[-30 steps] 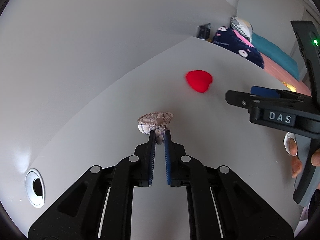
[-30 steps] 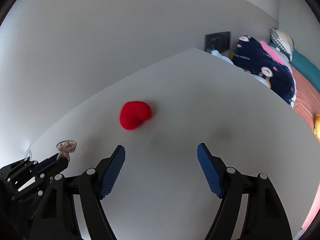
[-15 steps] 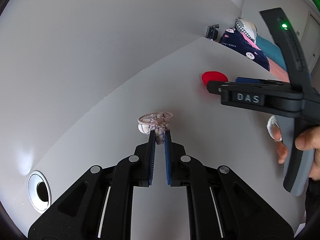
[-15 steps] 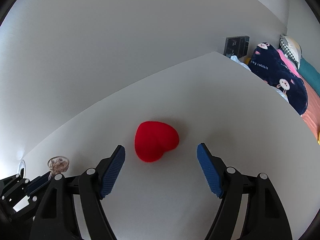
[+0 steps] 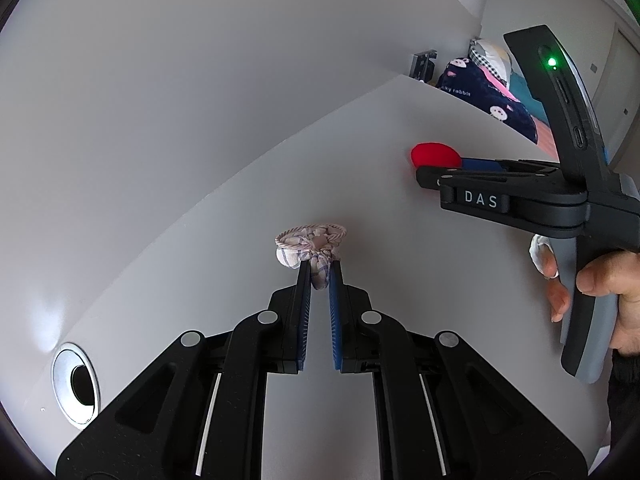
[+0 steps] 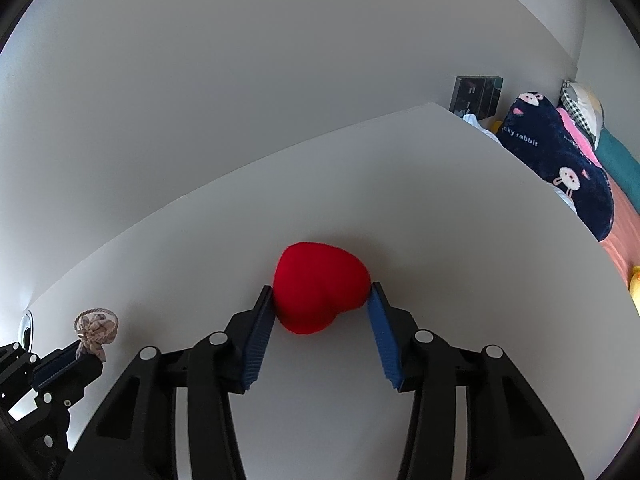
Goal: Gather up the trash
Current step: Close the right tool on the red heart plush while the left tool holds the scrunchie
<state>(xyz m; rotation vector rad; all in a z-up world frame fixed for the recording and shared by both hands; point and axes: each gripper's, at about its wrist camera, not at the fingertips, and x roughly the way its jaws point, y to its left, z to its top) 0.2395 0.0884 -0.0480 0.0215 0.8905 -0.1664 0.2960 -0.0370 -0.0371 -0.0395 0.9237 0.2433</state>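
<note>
A small plaid cloth pouch (image 5: 310,246) with a cord rim is pinched between the fingers of my left gripper (image 5: 319,270), just above the white table (image 5: 400,280). The pouch also shows in the right wrist view (image 6: 96,330). A red heart-shaped cushion (image 6: 320,286) lies on the table between the fingers of my right gripper (image 6: 322,292). Both blue pads touch its sides. In the left wrist view the red heart (image 5: 434,155) pokes out past the right gripper (image 5: 460,168).
A round metal cable hole (image 5: 76,384) sits in the table at the near left. The wall runs along the table's far side. A dark blue rabbit-print blanket (image 6: 560,168) and bedding lie beyond the table's right edge.
My right gripper has moved forward around the red heart and narrowed until its pads touch the heart's sides. My left gripper has kept hold of the pouch.
</note>
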